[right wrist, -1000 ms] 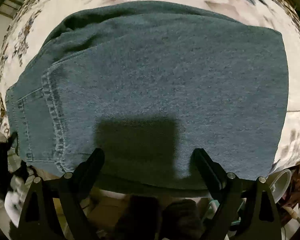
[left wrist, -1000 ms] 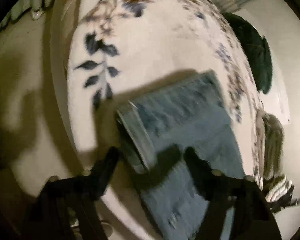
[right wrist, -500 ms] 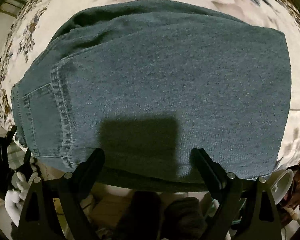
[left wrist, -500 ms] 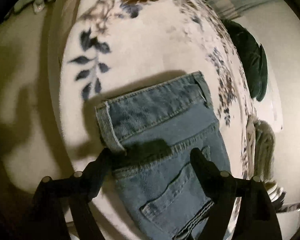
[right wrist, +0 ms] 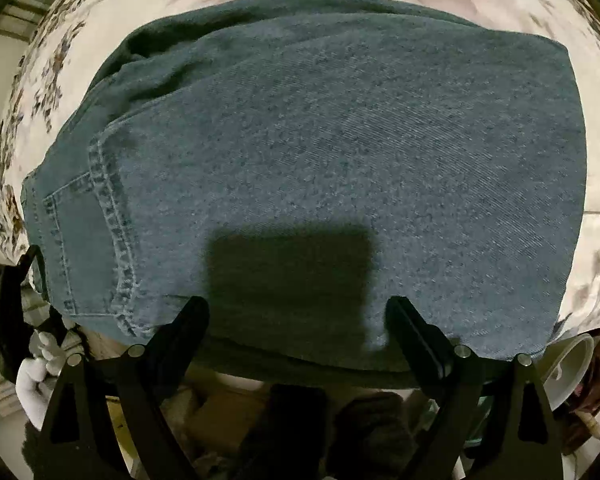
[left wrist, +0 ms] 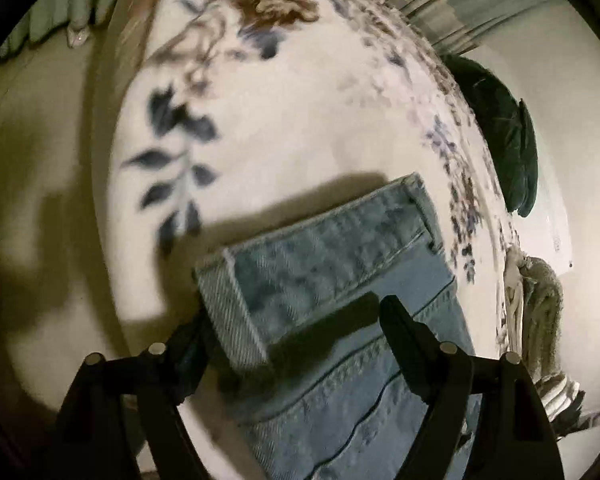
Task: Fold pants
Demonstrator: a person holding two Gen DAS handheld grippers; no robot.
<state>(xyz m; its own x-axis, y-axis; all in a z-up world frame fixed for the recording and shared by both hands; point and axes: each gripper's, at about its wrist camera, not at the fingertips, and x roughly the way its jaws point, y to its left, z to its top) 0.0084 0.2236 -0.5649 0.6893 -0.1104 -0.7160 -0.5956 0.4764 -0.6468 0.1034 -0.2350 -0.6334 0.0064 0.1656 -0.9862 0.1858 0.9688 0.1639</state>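
Left wrist view: left tool (left wrist: 296,312) angled down over the waistband end of the jeans (left wrist: 340,264), which lie on a floral-print bed (left wrist: 300,112). Jaws closing; the turned-over waistband corner sits between them, left finger at or under its edge, right finger over the denim. Whether the pads press yet: cannot tell. Judged purpose: to take that corner for the next fold. Dark green cushion (left wrist: 504,144) lies at far right, off the bed.

Right wrist view: right tool (right wrist: 296,308) points straight down over the folded jeans (right wrist: 340,152), jaws spread, nothing between them, near edge of the denim just under the tips. Judged to be waiting above that side until the left has its hold.
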